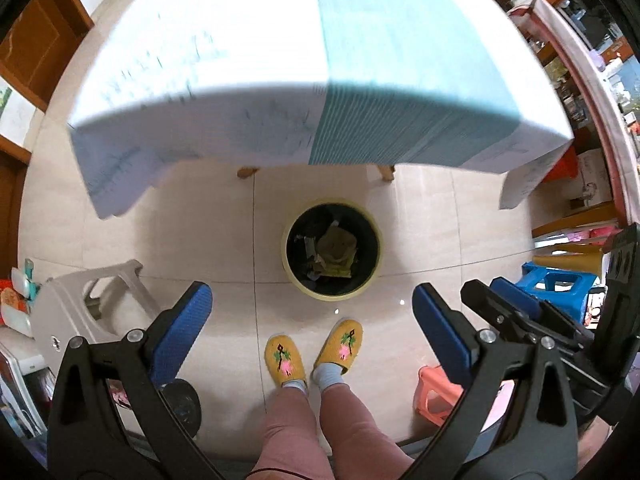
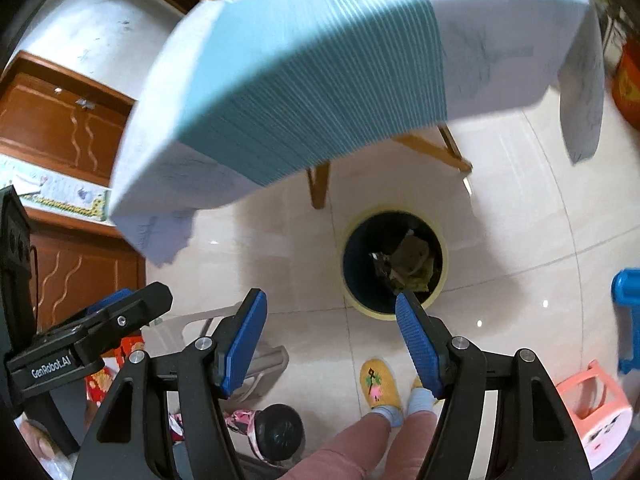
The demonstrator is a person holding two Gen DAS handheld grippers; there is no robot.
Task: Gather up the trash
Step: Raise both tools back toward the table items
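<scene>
Left gripper (image 1: pixel 312 312) fingers apart, empty. Right gripper (image 2: pixel 332 316) fingers apart, empty. Both point down over yellow trash bin (image 1: pixel 290 276) holding crumpled trash (image 1: pixel 336 252), on tiled floor (image 1: pixel 224 216).

Light: you are working in bright, even daylight; the white cloth on the surface (image 1: pixel 192 40) blows out at upper left.
Glare: small specular dots sit on the glossy floor (image 2: pixel 520 208) at centre right.
Shadows: soft, under the surface.
Blur: your cloth edges smear with motion.
Distortion: heavy fisheye bending, black vignette in the corners.
Dark: bin (image 1: pixel 332 254) interior.
</scene>
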